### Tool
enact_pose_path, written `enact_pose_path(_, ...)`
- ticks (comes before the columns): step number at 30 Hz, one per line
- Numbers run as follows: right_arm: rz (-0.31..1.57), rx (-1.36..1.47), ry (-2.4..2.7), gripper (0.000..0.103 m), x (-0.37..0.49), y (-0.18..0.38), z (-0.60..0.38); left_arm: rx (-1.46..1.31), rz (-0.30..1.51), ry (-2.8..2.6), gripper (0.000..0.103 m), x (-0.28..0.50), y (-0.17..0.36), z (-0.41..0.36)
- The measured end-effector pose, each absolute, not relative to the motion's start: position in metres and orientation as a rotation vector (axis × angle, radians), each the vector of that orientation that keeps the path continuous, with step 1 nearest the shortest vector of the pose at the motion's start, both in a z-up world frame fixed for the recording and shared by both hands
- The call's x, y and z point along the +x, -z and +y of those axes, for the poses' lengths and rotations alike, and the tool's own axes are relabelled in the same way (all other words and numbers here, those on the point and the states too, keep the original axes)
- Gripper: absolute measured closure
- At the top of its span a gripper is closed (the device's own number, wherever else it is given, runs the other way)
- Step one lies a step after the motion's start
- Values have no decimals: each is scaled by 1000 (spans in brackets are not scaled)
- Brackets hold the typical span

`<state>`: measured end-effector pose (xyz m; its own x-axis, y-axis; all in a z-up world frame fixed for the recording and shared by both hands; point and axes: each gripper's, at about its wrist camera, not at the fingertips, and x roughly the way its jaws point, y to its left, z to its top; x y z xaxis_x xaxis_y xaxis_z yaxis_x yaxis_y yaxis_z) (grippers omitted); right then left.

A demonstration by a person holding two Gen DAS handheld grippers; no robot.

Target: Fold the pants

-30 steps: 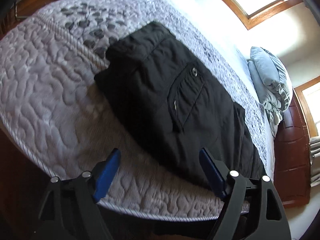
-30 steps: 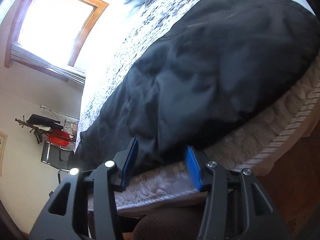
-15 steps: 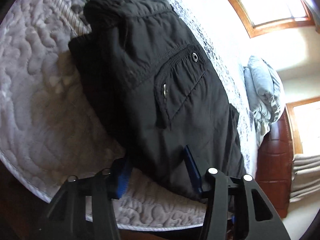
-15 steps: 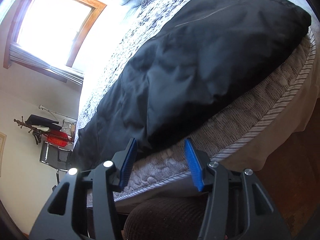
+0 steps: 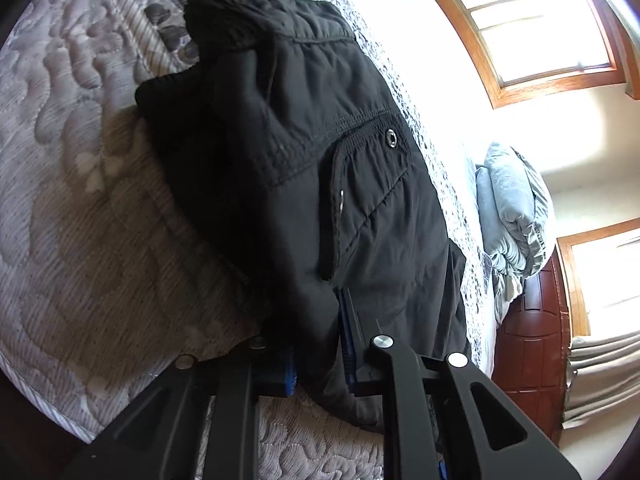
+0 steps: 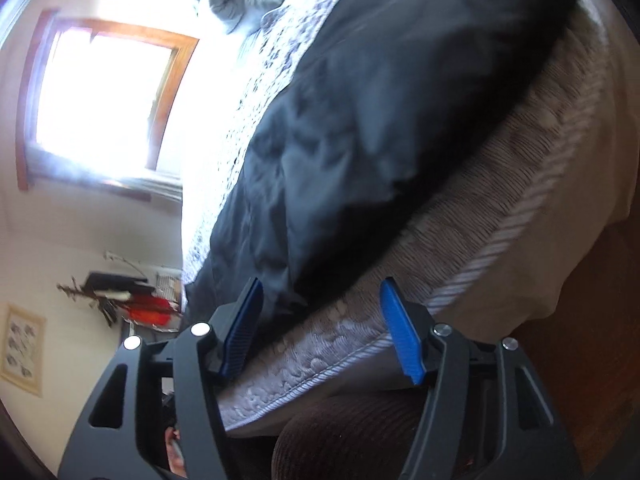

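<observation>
Black pants [image 5: 320,168] lie folded on the quilted bed [image 5: 80,200], with a snap pocket facing up. My left gripper [image 5: 320,344] is shut on the near edge of the pants, with black cloth pinched between its blue pads. In the right wrist view the pants [image 6: 380,128] stretch along the bed's edge. My right gripper [image 6: 320,320] is open, its left pad at the cloth's near edge and its right pad over the mattress border [image 6: 460,240]. That view is blurred.
A pale blue bundle of bedding [image 5: 516,216] lies at the head of the bed by a dark wooden headboard [image 5: 532,340]. Windows [image 6: 104,92] glare brightly. A rack with red and black items [image 6: 132,300] stands by the wall. Wooden floor lies beside the bed.
My left gripper has moved forward onto the pants and closed on their near edge. My right gripper has tilted and shifted along the bed's edge, staying open.
</observation>
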<state>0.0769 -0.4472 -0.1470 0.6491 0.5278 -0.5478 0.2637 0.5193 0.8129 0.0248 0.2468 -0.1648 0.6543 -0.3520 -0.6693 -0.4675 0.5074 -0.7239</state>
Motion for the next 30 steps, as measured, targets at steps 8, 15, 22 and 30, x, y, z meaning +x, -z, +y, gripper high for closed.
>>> enact_pose_path(8,873,1111,-123,42,89,162,-458,-1008,921,-80,88,30,161,244)
enact_pose_path(15,728,1224,7,44,89,164,-489,-996,928,-82,84,34,160,244)
enact_pose_path(22,699,1235,-13,85,103,169,-505,-1030,934,-81,61,48,170,239)
enact_pose_path(30,711,984,-90,97,138,120,-483,-980,872,-114,90,54,160,240)
